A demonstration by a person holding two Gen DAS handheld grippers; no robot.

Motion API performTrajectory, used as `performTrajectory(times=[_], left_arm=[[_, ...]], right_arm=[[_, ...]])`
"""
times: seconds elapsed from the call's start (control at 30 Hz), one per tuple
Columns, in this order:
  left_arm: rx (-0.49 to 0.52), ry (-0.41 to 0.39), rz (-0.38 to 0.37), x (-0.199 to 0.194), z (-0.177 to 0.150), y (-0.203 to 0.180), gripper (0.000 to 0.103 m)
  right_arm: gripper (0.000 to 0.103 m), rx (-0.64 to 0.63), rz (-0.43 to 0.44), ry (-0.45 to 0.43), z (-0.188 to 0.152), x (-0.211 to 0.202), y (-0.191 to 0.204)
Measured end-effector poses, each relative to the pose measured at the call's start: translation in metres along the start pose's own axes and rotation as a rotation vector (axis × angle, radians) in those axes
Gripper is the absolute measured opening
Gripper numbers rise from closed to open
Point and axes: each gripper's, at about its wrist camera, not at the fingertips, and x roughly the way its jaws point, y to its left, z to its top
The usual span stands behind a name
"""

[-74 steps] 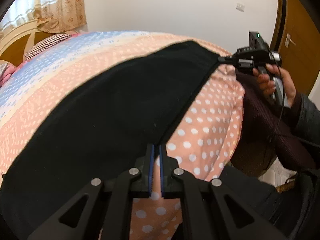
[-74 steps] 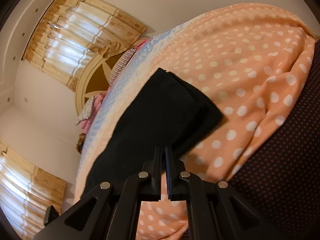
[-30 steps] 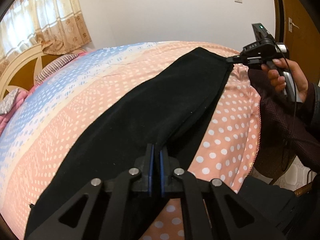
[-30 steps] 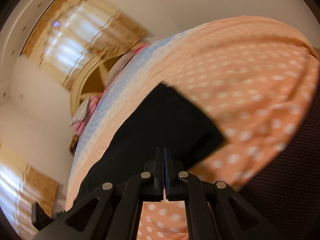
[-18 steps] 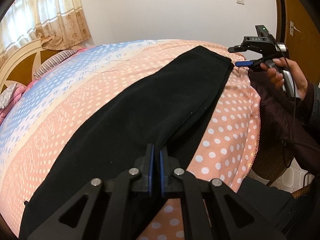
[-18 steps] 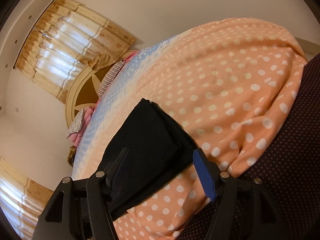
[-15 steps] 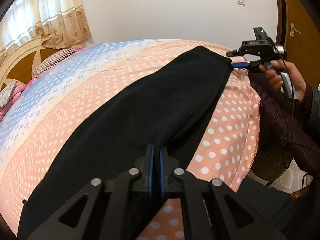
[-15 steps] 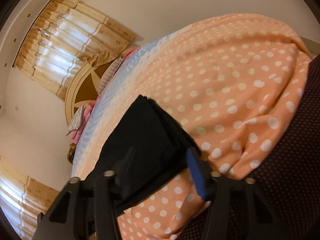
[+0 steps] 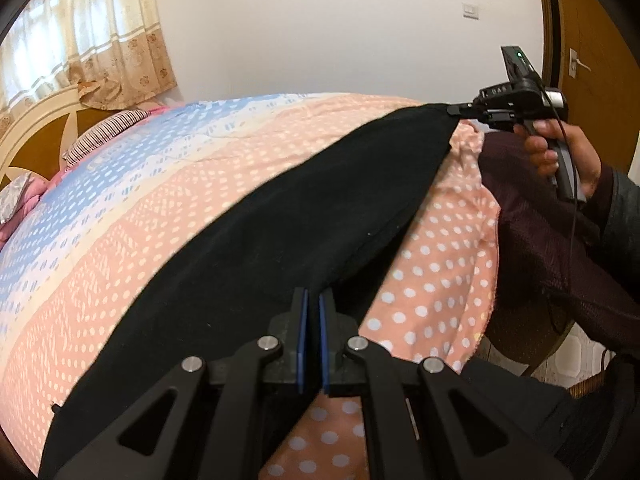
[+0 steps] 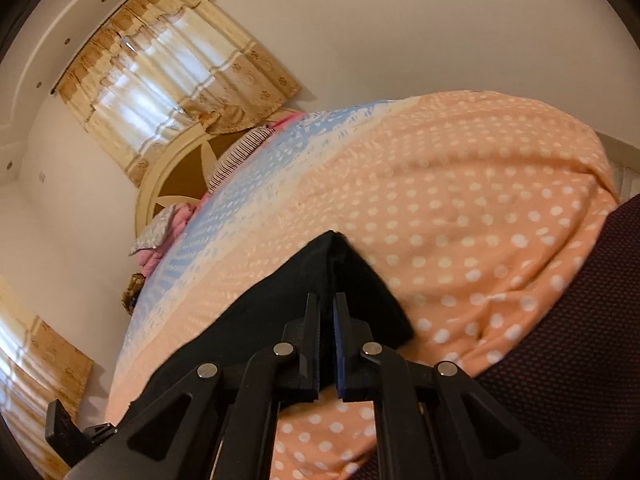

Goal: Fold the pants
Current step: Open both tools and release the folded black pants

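The black pants (image 9: 248, 264) are laid out as a long dark band on the polka-dot quilt (image 9: 120, 208), the long axis running diagonally from the near lower left of the left wrist view up to the far right, where one end is drawn to a point. The near long edge of the cloth is held between the pads of the left gripper (image 9: 311, 308), whose jaws are closed upon it with only a narrow slit showing; most of the garment extends ahead of and to the left of these jaws. At the far end, a corner of the pants is pinched by the right gripper (image 9: 454, 110), which is carried in the person's hand (image 9: 560, 152). In the right wrist view the jaws of the right gripper (image 10: 327, 316) have just been closing and are now drawn together on a fold of the cloth, which rises as a peaked ridge directly ahead of the tips and spreads back to either side of them. Beyond the pants, the quilt is seen to pass from peach to blue bands toward a striped pillow (image 9: 100, 136), a rounded headboard (image 10: 176, 176) and curtains (image 10: 168, 60). To the right of the jaws, a dark maroon garment (image 10: 560, 352) is seen beside the quilt edge.
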Motion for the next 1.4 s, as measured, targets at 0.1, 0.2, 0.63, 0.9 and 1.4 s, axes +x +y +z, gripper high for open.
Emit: performTrajectory(times=[0.1,0.2,0.63,0.9,1.4], left_arm=[[-0.010,0.054,-0.012,0.020,-0.009,0.000,0.006],[-0.022,0.072,-0.026,0.029,-0.017,-0.001,0.006],[-0.078,0.004,0.017,-0.011,-0.030,0.017,0.031],[-0.261,-0.032,0.105,-0.030,-0.058,0.063,0.040],[-0.371,-0.052,0.109,-0.038,-0.089,0.081,0.046]], right_arm=[[0.005,0.046,-0.030,0.042,-0.006,0.018,-0.020],[0.005,0.085,-0.063,0.076,-0.013,0.030,-0.035],[0.049,-0.187,-0.047,-0.021,-0.005,0.006,0.045],[0.049,-0.475,0.175,0.242,-0.094,0.058,0.168],[0.048,-0.831,0.147,0.368,-0.185,0.071,0.235]])
